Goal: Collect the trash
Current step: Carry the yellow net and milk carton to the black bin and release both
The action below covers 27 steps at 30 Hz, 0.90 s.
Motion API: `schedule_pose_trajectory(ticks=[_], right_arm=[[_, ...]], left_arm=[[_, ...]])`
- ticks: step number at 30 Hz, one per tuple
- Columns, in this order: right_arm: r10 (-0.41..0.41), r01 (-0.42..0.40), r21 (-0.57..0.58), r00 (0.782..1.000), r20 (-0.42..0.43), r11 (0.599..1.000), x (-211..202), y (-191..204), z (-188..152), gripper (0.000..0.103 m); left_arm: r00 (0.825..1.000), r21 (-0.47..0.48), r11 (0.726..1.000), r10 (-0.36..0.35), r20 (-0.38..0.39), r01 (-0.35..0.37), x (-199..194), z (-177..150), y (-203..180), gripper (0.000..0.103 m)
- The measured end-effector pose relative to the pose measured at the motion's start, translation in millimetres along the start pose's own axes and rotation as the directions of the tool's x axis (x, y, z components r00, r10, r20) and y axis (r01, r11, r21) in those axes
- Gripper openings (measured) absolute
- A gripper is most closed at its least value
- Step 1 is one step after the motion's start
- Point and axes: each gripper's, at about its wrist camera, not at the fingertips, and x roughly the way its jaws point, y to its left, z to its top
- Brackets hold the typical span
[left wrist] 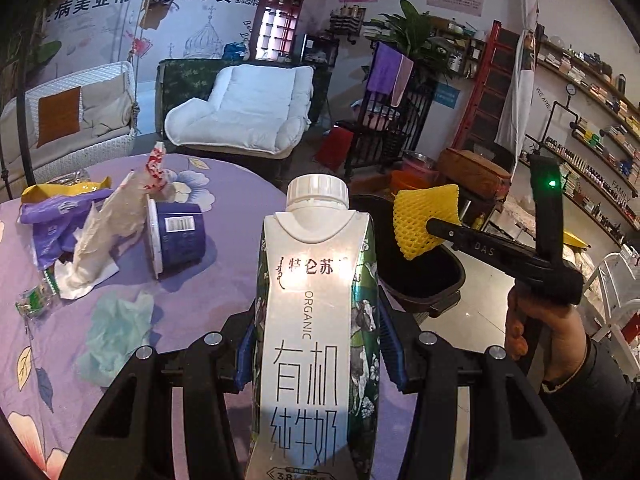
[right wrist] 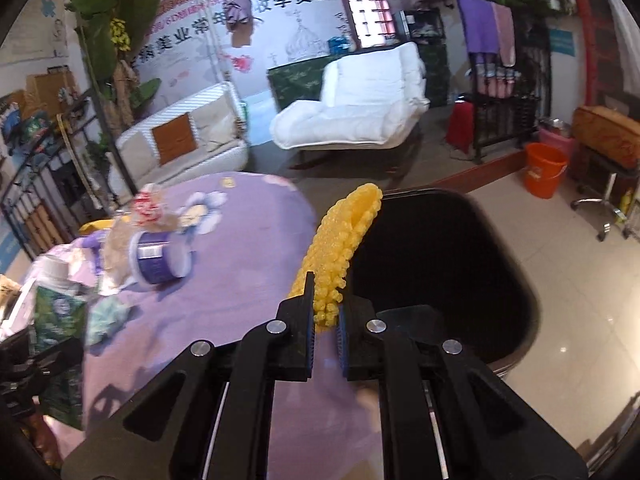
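While the left gripper (left wrist: 318, 356) clamps the carton (left wrist: 316, 336) upright between its fingers, the right gripper (right wrist: 325, 338), fingers pinched on the foam net (right wrist: 340, 248), holds it ahead over the bin (right wrist: 440, 264), seemingly for dropping; cup (left wrist: 176, 236) remains on the surface (left wrist: 224, 184).

A white-capped milk carton (left wrist: 316, 320) is held upright above the table; a yellow foam net (right wrist: 340, 248) is pinched over the black bin (right wrist: 460, 264).
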Motion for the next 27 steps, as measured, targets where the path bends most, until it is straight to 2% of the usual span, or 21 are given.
schedule_pose_trajectory(ticks=[3, 7, 11, 17, 19, 20, 21, 23, 27], right_arm=[[-0.066, 0.065, -0.008, 0.997, -0.051, 0.998, 24, -20, 7, 0.01], [-0.112, 0.112, -0.008, 0.984, -0.141, 0.994, 58, -40, 11, 0.01], [-0.131, 0.136, 0.006, 0.964, -0.231, 0.991, 90, -54, 10, 0.01], [-0.161, 0.167, -0.012, 0.923, -0.349, 0.986, 122, -61, 6, 0.011], [-0.161, 0.169, -0.01, 0.916, -0.369, 0.986, 125, -63, 5, 0.015], [-0.158, 0.168, -0.005, 0.916, -0.368, 0.986, 125, -63, 6, 0.024], [-0.158, 0.17, 0.001, 0.918, -0.363, 0.985, 124, -63, 5, 0.044], [-0.163, 0.178, 0.014, 0.926, -0.34, 0.984, 119, -66, 7, 0.062], [-0.151, 0.167, 0.036, 0.948, -0.279, 0.985, 96, -66, 5, 0.062]], left_arm=[[1.0, 0.011, 1.0, -0.024, -0.012, 0.024, 13, 3, -10, 0.051], [0.998, 0.015, 0.999, -0.049, -0.035, 0.05, 28, 5, -18, 0.051], [0.997, 0.018, 0.998, -0.064, -0.052, 0.065, 39, 7, -23, 0.051], [0.994, 0.032, 0.996, -0.081, -0.074, 0.083, 47, 8, -33, 0.051], [0.992, 0.03, 0.995, -0.09, -0.083, 0.093, 51, 9, -34, 0.051], [0.991, 0.027, 0.995, -0.096, -0.089, 0.098, 53, 9, -35, 0.051], [0.99, 0.025, 0.994, -0.1, -0.095, 0.103, 55, 10, -35, 0.051], [0.989, 0.018, 0.994, -0.109, -0.103, 0.112, 60, 10, -37, 0.051], [0.987, 0.017, 0.993, -0.118, -0.112, 0.121, 69, 16, -43, 0.051]])
